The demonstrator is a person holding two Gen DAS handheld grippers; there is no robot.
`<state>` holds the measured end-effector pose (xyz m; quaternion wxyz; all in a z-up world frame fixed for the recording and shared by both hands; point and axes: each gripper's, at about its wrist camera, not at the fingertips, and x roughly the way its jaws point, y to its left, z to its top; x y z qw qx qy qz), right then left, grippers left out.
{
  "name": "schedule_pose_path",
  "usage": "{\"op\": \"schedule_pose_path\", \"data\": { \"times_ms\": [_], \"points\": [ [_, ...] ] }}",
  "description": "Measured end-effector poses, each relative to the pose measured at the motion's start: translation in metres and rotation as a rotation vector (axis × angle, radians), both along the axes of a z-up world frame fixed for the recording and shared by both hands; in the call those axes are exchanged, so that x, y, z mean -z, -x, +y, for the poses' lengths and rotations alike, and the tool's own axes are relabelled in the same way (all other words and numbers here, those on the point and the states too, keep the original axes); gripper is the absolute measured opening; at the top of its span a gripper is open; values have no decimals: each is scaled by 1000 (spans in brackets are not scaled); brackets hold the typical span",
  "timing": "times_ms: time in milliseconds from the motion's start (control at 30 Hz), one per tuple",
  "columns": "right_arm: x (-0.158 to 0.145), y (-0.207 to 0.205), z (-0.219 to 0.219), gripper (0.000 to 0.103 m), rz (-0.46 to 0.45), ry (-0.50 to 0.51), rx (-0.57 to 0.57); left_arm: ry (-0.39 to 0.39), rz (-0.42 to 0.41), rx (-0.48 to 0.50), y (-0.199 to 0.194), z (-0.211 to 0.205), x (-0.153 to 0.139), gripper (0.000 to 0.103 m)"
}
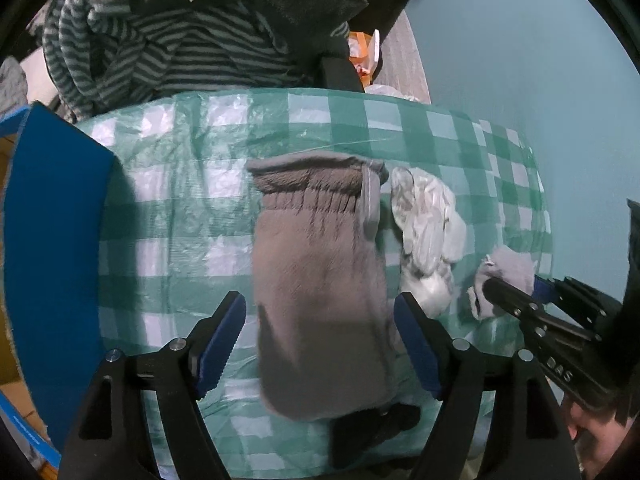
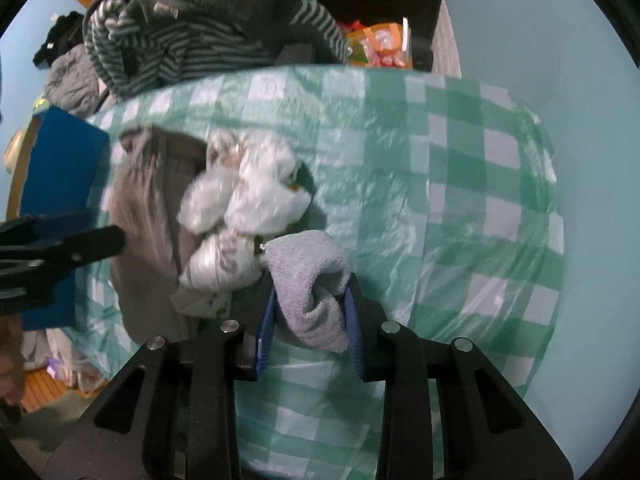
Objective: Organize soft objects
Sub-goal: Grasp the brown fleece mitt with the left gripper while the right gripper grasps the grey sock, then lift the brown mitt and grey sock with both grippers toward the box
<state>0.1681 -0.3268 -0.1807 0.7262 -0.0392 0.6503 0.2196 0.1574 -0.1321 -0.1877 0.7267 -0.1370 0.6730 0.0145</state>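
Table (image 1: 168, 152) under a green-and-white checked plastic cover, taken here as the landmark; a brown fleece mitten (image 1: 320, 280) lies flat near its middle, cuff toward the far edge; left hand-held gripper (image 1: 320, 344) points steeply down over the mitten's lower half, blue-padded fingers (image 1: 222, 344) standing wide apart on either side of it, pads not pressing on the fabric; a dark patch of cloth (image 1: 372, 428) shows at the mitten's near end, too unclear to identify; just beside the mitten, toward the table's right side, sits a crumpled clear plastic bag (image 2: 244, 200) with pale patterned fabric inside, touching the mitten's edge; next along, nearer the right edge of the table, a grey terry sock (image 2: 316, 284) is bunched up between the fingers of the right hand-held gripper (image 2: 312, 316), whose blue pads are clamped on it from both sides, the sock's upper end sticking out above the tips; whether the sock rests on the cover or hangs clear of it I cannot tell; a blue box (image 1: 52, 240) stands at the table's left edge; beyond the far edge, a heap of striped clothing (image 1: 160, 48) and dark fleece; an orange packet (image 2: 380, 44) behind the far edge; part of a person's hand (image 1: 592, 436) at the right gripper's handle.
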Motion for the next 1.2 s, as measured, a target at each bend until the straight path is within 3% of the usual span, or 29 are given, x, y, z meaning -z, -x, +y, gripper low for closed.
{"op": "schedule_pose_path", "data": {
  "times_ms": [100, 300, 500, 733, 1000, 1200],
  "points": [
    [-7, -6, 0, 30, -14, -12, 5, 29, 38, -39, -9, -2, 10, 81],
    [-15, -17, 6, 30, -31, -24, 0, -24, 58, -90, -18, -3, 23, 81],
    [-13, -23, 14, 30, -31, -27, -5, -85, 88, -69, -25, -7, 38, 86],
    [-12, -23, 19, 30, -28, -29, -10, -77, 91, -61, -23, -8, 49, 86],
    [-12, -21, 21, 30, -29, -28, -17, -81, 37, 10, -16, -15, 41, 35],
    [-14, -19, 24, 30, -37, -26, -22, -105, 3, 62, -11, -17, 32, 22]
  ]
}}
